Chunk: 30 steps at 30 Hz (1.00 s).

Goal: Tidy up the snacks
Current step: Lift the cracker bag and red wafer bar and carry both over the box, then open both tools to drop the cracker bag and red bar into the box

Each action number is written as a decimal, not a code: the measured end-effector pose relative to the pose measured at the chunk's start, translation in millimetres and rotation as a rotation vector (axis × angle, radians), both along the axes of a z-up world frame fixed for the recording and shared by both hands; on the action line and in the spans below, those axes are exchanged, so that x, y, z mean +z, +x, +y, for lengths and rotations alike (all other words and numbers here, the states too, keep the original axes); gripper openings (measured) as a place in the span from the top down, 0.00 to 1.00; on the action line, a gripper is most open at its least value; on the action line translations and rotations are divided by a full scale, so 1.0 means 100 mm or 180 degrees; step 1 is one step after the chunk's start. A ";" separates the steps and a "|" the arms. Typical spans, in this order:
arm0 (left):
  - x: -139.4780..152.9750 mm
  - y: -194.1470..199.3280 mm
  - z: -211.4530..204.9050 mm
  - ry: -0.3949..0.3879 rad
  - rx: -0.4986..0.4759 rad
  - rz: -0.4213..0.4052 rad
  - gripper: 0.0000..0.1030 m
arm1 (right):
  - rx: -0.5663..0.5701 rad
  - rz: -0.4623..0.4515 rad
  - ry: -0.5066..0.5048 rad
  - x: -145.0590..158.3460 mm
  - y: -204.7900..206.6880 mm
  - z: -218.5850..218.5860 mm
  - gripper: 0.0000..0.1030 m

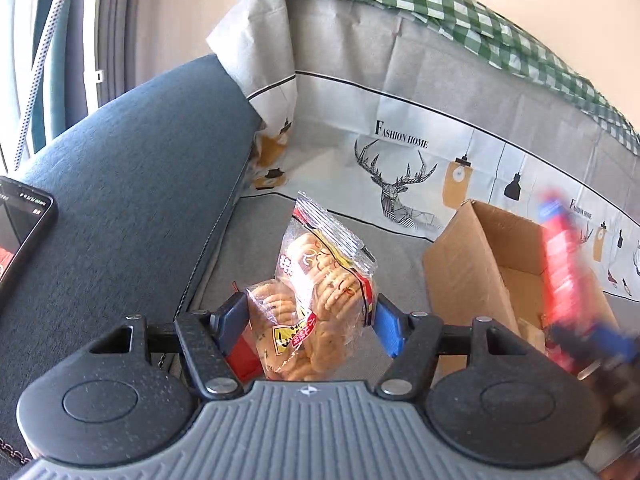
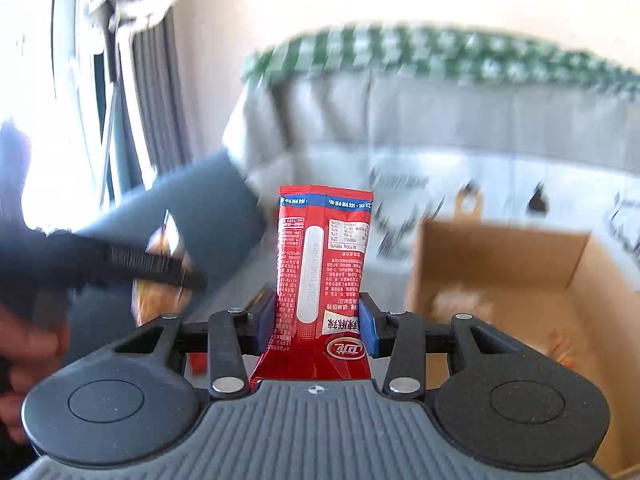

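Two snacks are held up in the air. A clear cookie bag (image 1: 316, 300) is squeezed between the left tongs (image 1: 310, 320), and a red packet (image 2: 320, 280) is pinched upright by the right tongs (image 2: 318, 320). An open cardboard box (image 2: 520, 276) is seen just to the right, on the sofa (image 1: 132, 184).

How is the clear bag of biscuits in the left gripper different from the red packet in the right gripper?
The clear biscuit bag is see-through and shows round tan biscuits; the red packet is opaque, with white printed text. The biscuit bag looks bulgy and crumpled, while the red packet is flat and narrow. The bag leans to one side; the packet stands nearly straight up. Both are clamped between blue-padded fingers, by the left gripper and the right gripper.
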<state>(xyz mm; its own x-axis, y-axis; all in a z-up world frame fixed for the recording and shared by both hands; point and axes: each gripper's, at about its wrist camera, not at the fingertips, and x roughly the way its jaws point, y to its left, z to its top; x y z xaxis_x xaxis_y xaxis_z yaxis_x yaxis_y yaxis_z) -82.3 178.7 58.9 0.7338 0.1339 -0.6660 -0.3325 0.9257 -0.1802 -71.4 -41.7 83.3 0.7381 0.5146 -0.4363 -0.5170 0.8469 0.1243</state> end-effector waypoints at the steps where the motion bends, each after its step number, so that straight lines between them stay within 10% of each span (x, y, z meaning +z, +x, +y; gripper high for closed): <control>1: 0.01 0.01 -0.01 -0.0016 0.0003 -0.0008 0.31 | -0.0046 -0.0060 0.0065 0.08 0.02 -0.11 0.57; 14: 0.04 0.39 -0.50 0.0033 -0.0316 -0.0182 0.31 | -0.0782 0.0043 0.0167 -0.02 0.51 -1.25 0.57; 30: 0.11 0.64 -1.70 0.0150 -0.1169 -0.0989 0.31 | -0.1150 -0.0175 -0.0191 -0.11 0.44 -1.82 0.57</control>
<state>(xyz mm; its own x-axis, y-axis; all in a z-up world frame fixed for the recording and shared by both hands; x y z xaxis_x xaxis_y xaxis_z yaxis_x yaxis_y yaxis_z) -17.9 8.4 69.6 0.9015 -0.1465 -0.4072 0.0808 0.9814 -0.1741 -27.2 -223.3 72.5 0.8907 0.1912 -0.4125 -0.1877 0.9810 0.0493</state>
